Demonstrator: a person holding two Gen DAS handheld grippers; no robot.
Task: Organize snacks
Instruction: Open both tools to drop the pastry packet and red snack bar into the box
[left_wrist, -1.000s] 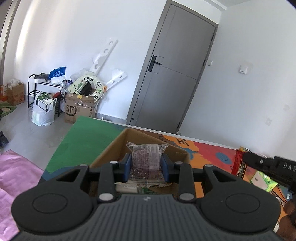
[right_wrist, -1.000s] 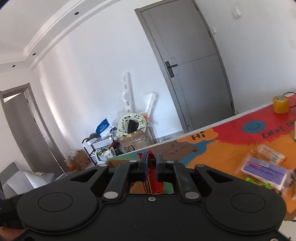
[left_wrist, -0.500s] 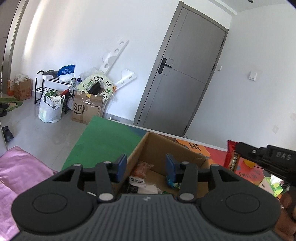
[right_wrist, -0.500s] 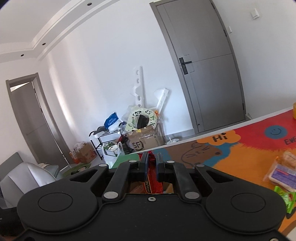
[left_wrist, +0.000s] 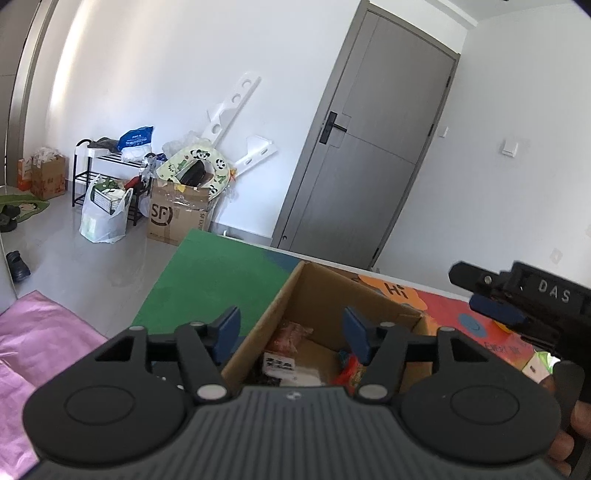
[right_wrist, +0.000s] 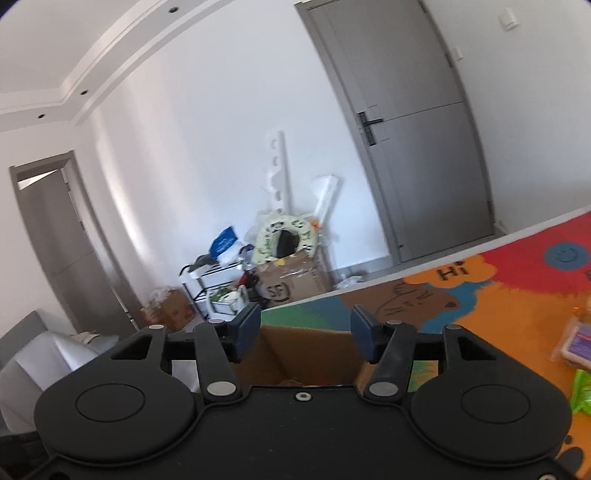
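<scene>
An open cardboard box stands on the colourful mat, with several snack packets lying inside, one of them red. My left gripper hovers over the box; its jaws are opening and nothing is between them. In the right wrist view the same box sits just below my right gripper, whose jaws are opening too, with nothing between the pads. The right gripper's body also shows at the right edge of the left wrist view.
Loose packets, a purple one and a green one, lie on the mat to the right. Beyond the table's far edge are an SF carton, a white bag, a black rack and a grey door.
The left gripper let go of the clear dark packet and kept widening. The right gripper, shut on a red packet half a second ago, has opened and the packet is gone from its jaws.
</scene>
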